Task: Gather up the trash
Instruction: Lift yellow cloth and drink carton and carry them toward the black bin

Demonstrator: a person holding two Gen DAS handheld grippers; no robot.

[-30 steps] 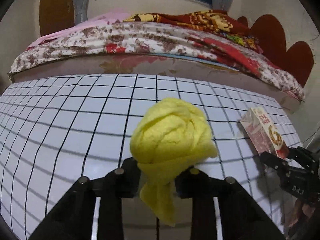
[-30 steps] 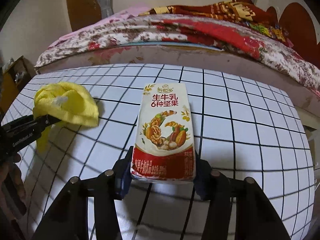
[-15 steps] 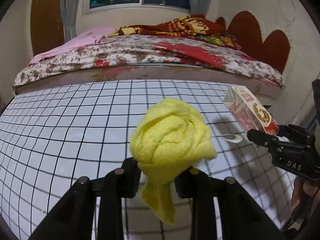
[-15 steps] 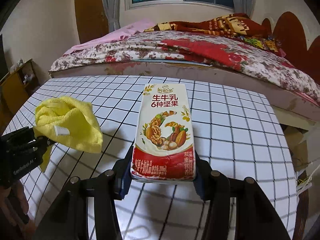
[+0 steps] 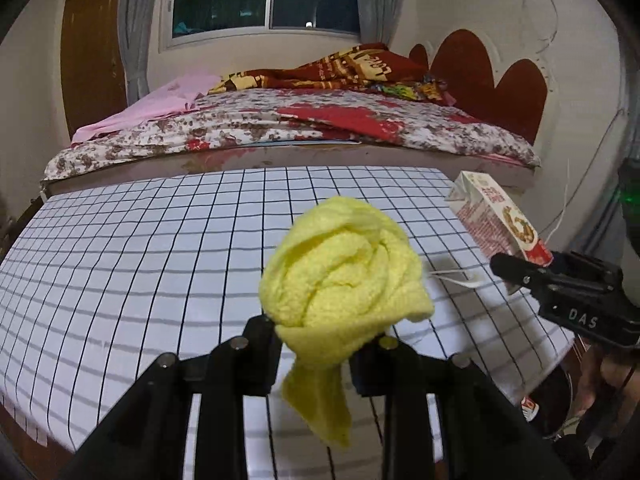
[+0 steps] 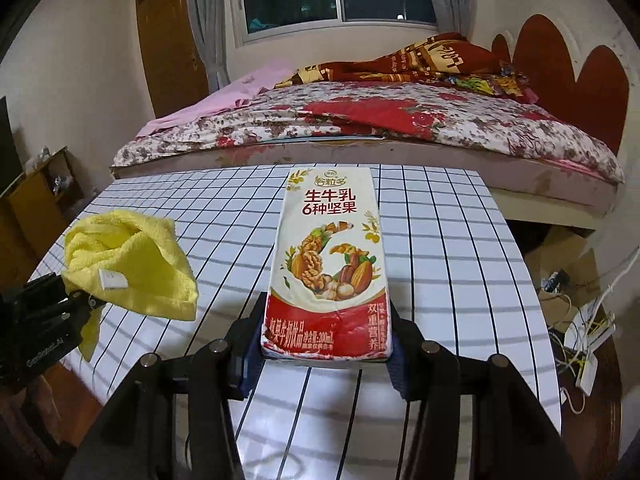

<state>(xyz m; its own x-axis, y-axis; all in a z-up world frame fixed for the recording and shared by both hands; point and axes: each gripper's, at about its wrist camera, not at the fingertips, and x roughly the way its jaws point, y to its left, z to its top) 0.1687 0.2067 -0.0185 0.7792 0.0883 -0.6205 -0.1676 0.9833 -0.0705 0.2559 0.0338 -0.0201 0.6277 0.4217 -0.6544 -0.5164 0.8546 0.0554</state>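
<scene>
left wrist view: the left gripper (image 5: 316,340) is clenched on a balled yellow cloth (image 5: 340,272), lifted over the checked table (image 5: 120,248) near its right edge. right gripper (image 6: 326,340) clamps a milk carton (image 6: 328,268) above the table's near edge.

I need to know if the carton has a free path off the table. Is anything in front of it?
Nothing visible blocks it. The carton is clamped in the right gripper, above the table. The cloth hangs off to its left in the left gripper. No bin is in view.
</scene>
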